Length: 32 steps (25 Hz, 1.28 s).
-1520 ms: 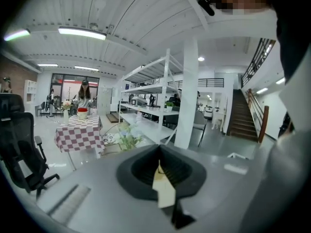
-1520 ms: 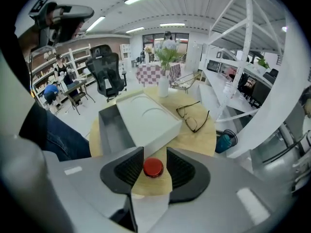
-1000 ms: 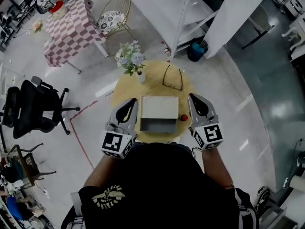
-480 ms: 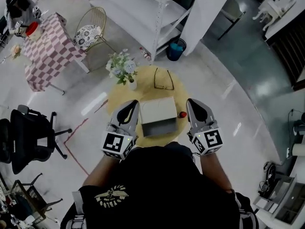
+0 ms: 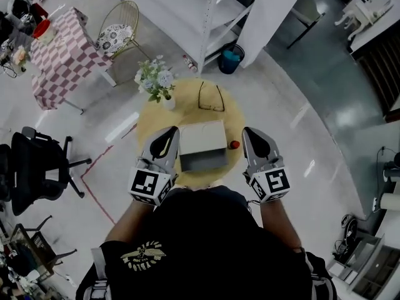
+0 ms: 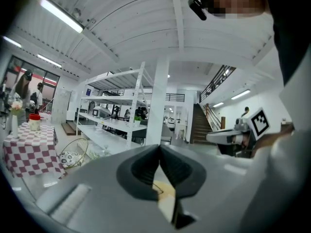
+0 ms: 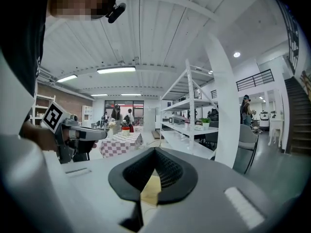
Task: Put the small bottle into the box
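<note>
A white box (image 5: 201, 144) with an open grey drawer facing me sits on a round yellow table (image 5: 150, 120). Just right of it lies the small bottle (image 5: 234, 145), showing as a red blob. My left gripper (image 5: 171, 130) hovers shut at the box's left side, nothing in it. My right gripper (image 5: 248, 131) is shut and empty, right of the bottle. In the left gripper view the left gripper (image 6: 159, 147) has its jaws meeting at the tips. The right gripper view shows the right gripper (image 7: 155, 151) closed the same way.
A vase of flowers (image 5: 156, 83) and a pair of glasses (image 5: 210, 97) share the table's far side. Beyond it stand white shelving (image 5: 200, 11), a blue bin (image 5: 230, 60), a gold chair (image 5: 119, 33) and a checkered table (image 5: 59, 55). A black office chair (image 5: 31, 167) is at left.
The view has swung, so the table and box sit slightly higher and further left. Both grippers stay shut either side of the box; the right one has shifted a little.
</note>
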Each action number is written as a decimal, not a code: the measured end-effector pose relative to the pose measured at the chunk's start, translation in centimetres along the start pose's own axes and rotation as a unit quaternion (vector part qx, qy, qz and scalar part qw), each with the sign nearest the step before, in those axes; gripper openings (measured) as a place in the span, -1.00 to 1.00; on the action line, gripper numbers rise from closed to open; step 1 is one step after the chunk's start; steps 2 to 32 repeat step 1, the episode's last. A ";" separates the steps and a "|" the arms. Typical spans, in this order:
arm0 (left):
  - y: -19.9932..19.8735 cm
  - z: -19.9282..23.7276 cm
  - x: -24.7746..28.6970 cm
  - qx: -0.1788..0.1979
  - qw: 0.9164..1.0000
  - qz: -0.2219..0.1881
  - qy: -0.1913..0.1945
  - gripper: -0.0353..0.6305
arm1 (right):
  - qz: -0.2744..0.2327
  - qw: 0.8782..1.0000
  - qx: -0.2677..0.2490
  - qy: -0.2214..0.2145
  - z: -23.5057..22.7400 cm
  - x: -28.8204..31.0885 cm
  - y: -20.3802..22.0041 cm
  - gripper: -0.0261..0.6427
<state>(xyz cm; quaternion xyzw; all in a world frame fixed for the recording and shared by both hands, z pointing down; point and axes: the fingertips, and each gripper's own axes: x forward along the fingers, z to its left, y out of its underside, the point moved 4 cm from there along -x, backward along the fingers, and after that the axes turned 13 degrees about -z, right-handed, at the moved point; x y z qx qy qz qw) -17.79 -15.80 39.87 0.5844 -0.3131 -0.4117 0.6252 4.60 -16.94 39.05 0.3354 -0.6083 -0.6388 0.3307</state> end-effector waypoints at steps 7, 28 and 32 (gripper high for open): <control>0.0 -0.5 0.2 0.000 1.000 0.002 -0.004 -0.89 | -0.001 1.000 -0.004 -0.002 -0.5 -0.2 0.0 -0.90; 0.0 -0.5 0.2 0.000 1.000 0.002 -0.004 -0.89 | -0.001 1.000 -0.004 -0.002 -0.5 -0.2 0.0 -0.90; 0.0 -0.5 0.2 0.000 1.000 0.002 -0.004 -0.89 | -0.001 1.000 -0.004 -0.002 -0.5 -0.2 0.0 -0.90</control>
